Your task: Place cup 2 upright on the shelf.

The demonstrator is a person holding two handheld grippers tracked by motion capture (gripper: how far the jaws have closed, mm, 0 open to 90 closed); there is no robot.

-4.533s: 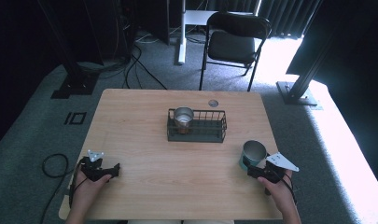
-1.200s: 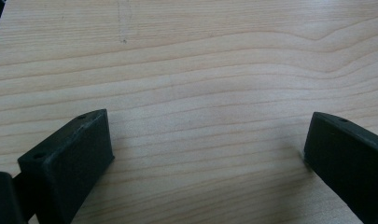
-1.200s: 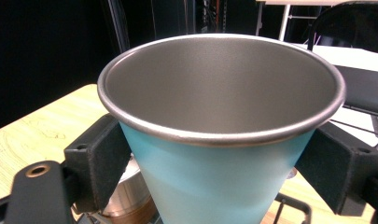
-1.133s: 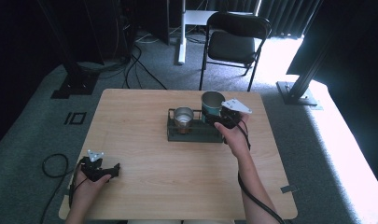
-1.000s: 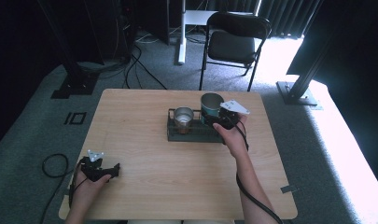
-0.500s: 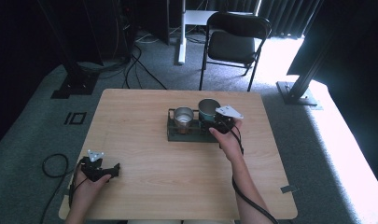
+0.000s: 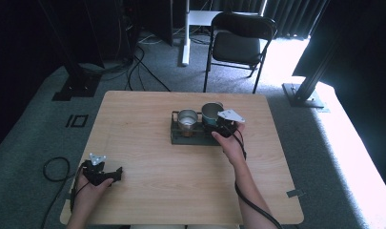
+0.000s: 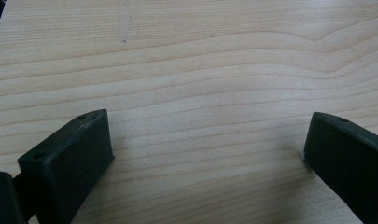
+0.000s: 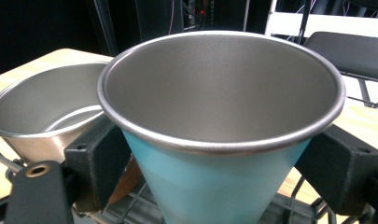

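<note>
Right gripper (image 7: 222, 125) clenched on teal cup (image 9: 221, 135), jaws pinching its sides just under rim. Cup stood upright in wire basket (image 7: 181, 139), at 3 o'clock of steel cup (image 7: 186, 119) already seated there, rims near. Likely step: seating cup. Best done by lowering straight, keeping it upright, letting go only once base rests on wire. Left gripper (image 8: 205, 154) sat released on table (image 7: 181, 181), at 7 o'clock from basket.

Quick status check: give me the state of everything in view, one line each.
Blue cup: upright, empty, clamped between jaws, over the basket.
Silver cup: upright in wire basket's left end.
Wire basket: on table.
Right gripper: shut on blue cup.
Left gripper: open, empty, near table.
</note>
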